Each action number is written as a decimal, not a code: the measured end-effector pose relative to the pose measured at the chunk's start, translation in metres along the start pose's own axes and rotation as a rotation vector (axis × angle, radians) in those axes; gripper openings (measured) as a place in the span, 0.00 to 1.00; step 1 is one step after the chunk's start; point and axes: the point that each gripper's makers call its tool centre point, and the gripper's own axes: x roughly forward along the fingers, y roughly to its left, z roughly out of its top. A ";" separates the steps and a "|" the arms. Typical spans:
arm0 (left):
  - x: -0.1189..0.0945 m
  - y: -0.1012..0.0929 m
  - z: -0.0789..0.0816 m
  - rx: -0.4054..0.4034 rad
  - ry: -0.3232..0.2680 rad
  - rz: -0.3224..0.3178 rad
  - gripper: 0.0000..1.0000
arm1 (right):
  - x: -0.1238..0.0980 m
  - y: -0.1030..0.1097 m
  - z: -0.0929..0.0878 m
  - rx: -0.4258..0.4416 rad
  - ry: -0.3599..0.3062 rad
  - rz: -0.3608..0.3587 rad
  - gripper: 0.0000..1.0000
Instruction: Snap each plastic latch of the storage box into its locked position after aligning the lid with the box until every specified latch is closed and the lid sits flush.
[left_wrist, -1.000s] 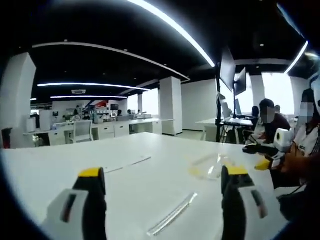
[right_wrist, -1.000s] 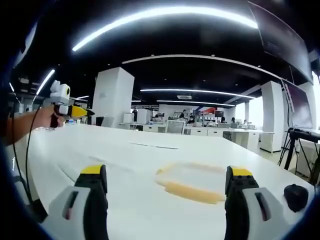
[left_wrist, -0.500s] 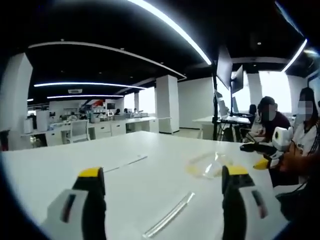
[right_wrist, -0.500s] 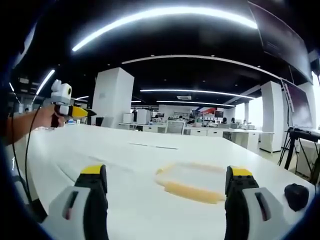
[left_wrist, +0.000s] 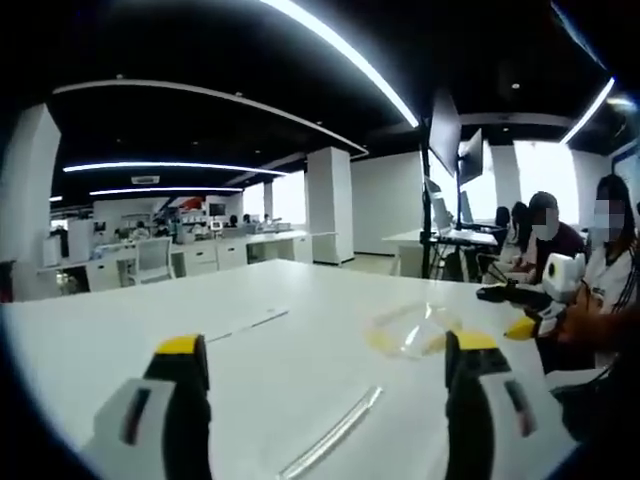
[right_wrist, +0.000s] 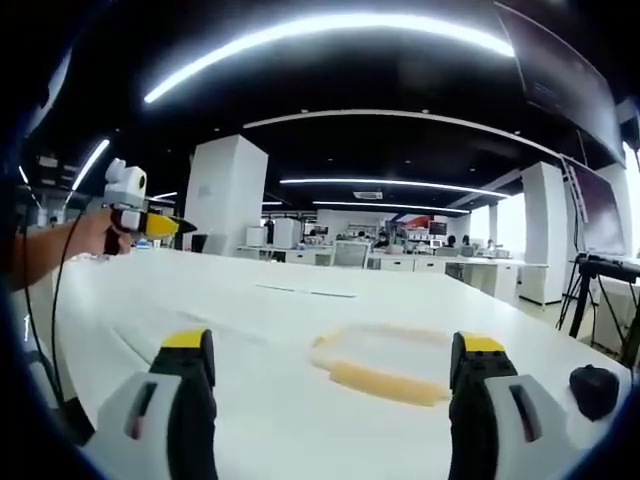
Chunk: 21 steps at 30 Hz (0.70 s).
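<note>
A clear plastic storage box with yellowish edges lies flat on the white table, just ahead of my right gripper. That gripper is open with nothing between its jaws. From the left gripper view the same box sits ahead and to the right, see-through with yellow latch parts. Whether its lid is seated I cannot tell. My left gripper is open and empty above the table. It also appears far left in the right gripper view, the left gripper held up by a hand. The right gripper enters at the right.
A clear strip lies on the table near my left jaws, and a thin flat strip lies farther off. A small black object rests at the table's right edge. Seated people and a monitor stand are beyond the right side.
The left gripper's view has swung slightly, so the box and strips sit a little further left in it. In the right gripper view the left gripper has edged slightly right. Both grippers stay open.
</note>
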 end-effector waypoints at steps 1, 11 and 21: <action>0.001 -0.001 0.001 0.001 0.000 -0.002 0.99 | 0.000 0.000 -0.001 0.003 0.001 0.002 0.98; 0.008 -0.006 -0.002 0.004 0.009 -0.014 0.99 | 0.000 0.001 -0.004 0.004 0.008 0.006 0.98; 0.016 -0.011 -0.004 0.019 0.026 -0.034 0.99 | 0.000 -0.001 -0.005 0.013 0.010 0.006 0.97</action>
